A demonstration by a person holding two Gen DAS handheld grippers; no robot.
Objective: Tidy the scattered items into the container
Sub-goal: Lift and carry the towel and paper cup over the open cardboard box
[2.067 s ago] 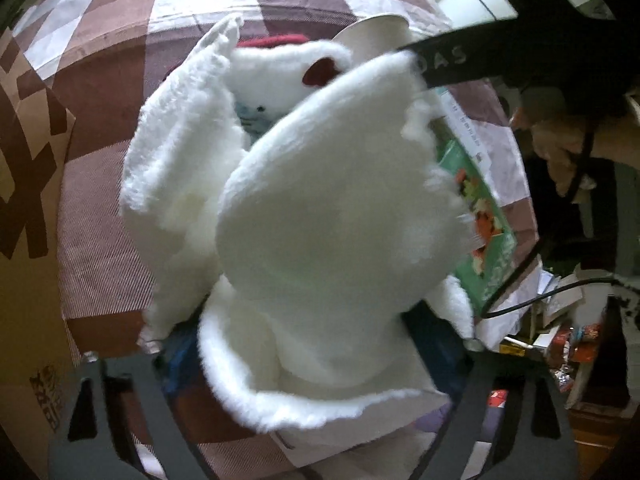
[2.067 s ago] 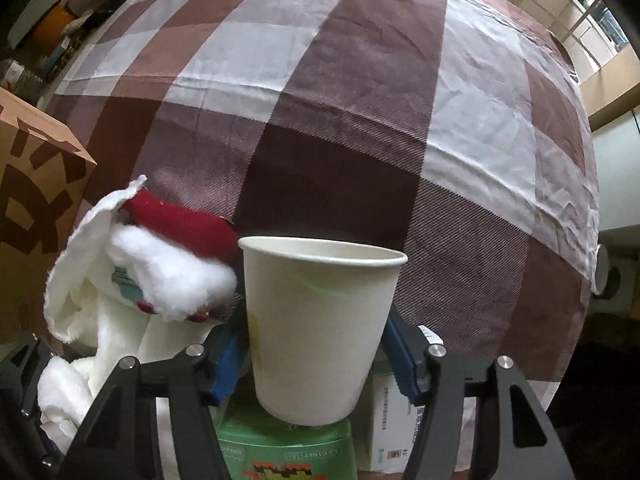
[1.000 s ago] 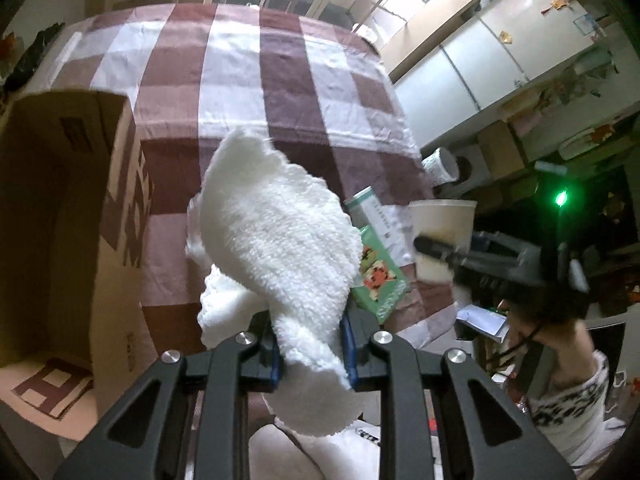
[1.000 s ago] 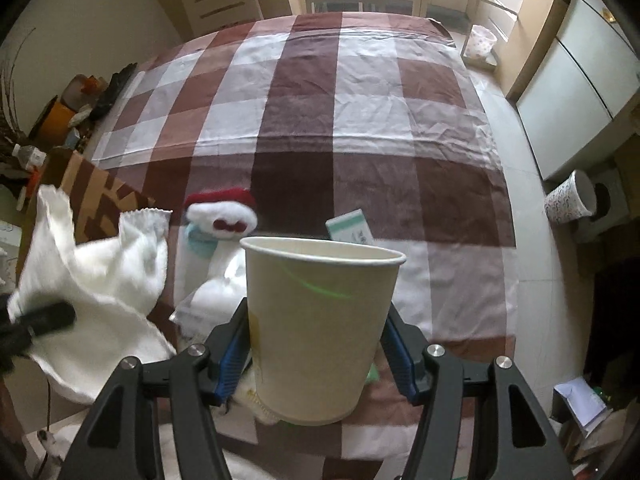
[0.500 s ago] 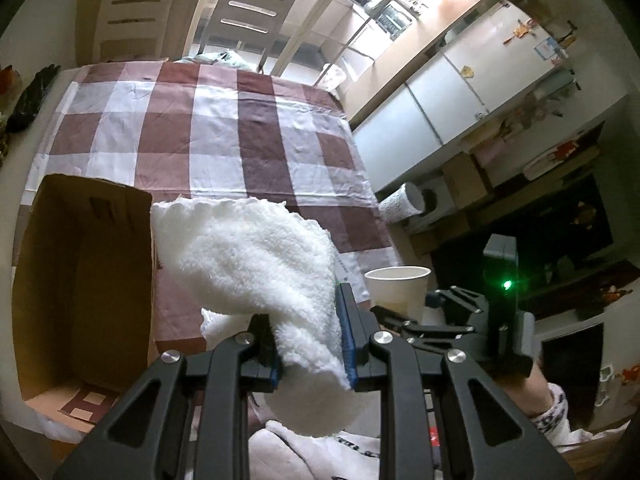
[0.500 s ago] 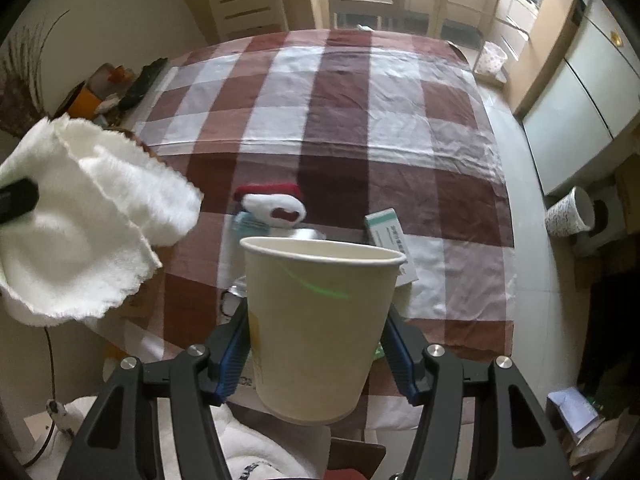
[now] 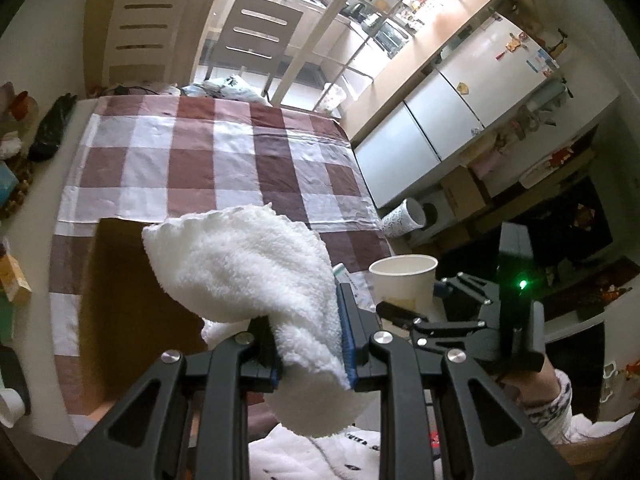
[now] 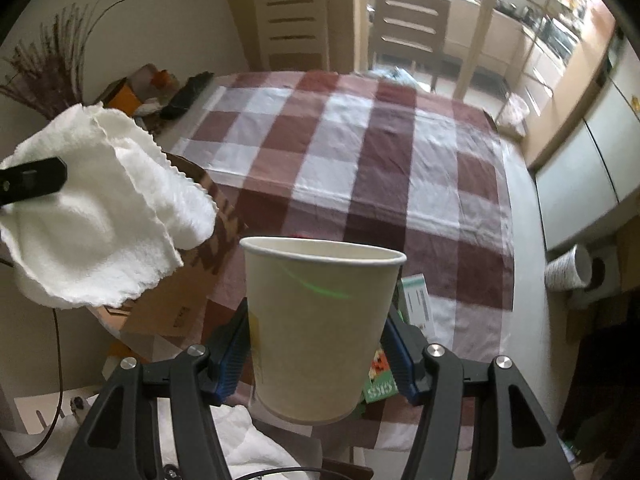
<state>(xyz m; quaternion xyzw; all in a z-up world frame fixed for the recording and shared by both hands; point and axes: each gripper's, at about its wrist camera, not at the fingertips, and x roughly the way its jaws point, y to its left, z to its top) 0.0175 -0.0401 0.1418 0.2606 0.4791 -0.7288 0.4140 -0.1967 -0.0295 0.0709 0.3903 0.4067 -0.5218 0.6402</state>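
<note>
My left gripper [image 7: 310,344] is shut on a fluffy white towel [image 7: 248,268], held high above the table; the towel [image 8: 92,216] hangs at the left of the right wrist view. My right gripper [image 8: 318,354] is shut on a cream paper cup [image 8: 320,320], upright in its blue pads; the cup [image 7: 402,280] also shows to the right in the left wrist view. Below the towel stands the open cardboard box [image 7: 132,304], its printed side [image 8: 192,296] visible left of the cup. A white box [image 8: 416,300] and a green box [image 8: 380,376] lie on the cloth behind the cup.
A brown and white checked cloth [image 8: 360,152] covers the table. A chair [image 8: 408,24] and a drawer unit [image 8: 292,24] stand beyond its far end. Clutter lines the left edge [image 7: 44,132]. A patterned bin [image 8: 568,268] lies on the floor at right. White fabric [image 8: 256,444] lies below.
Both grippers have risen well above the table, carrying the towel and the cup. The views tilted up to take in the room. The plush toy has dropped from sight behind the cup.
</note>
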